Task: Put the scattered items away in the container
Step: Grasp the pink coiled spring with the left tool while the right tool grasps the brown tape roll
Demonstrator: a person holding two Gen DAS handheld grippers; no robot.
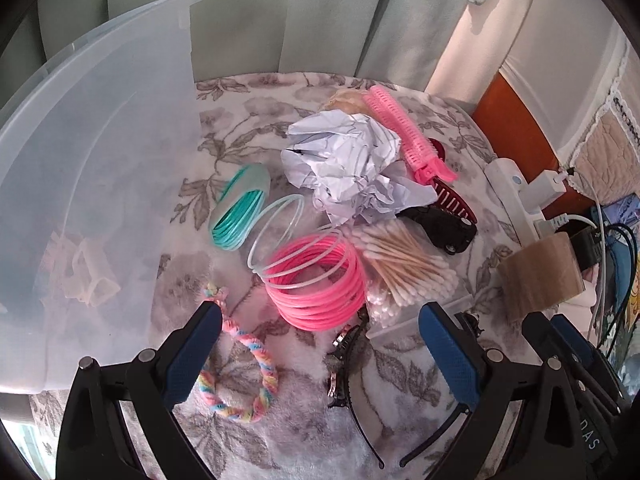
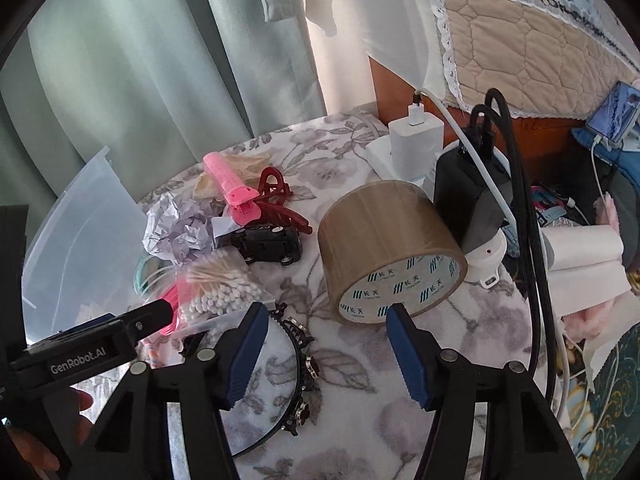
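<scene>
A translucent plastic bin (image 1: 100,160) stands at the left on the floral cloth. Beside it lie crumpled paper (image 1: 344,160), a teal coil (image 1: 240,208), a pink coil (image 1: 316,284), a bag of cotton swabs (image 1: 404,268), a pink hair clip (image 1: 404,136), a black toy car (image 1: 444,226) and a rainbow hair tie (image 1: 240,368). My left gripper (image 1: 320,312) hangs open over the pink coil and a black headband (image 1: 352,360). My right gripper (image 2: 326,312) is open, its tips just short of a brown tape roll (image 2: 392,248), nothing between the pads.
A white power strip (image 1: 516,188) with a charger (image 2: 416,140), a black power bank (image 2: 472,200) and dangling cables crowd the right edge. A tissue roll (image 2: 584,252) lies beyond them. Green curtains hang behind the table. A dark red claw clip (image 2: 276,196) sits by the car.
</scene>
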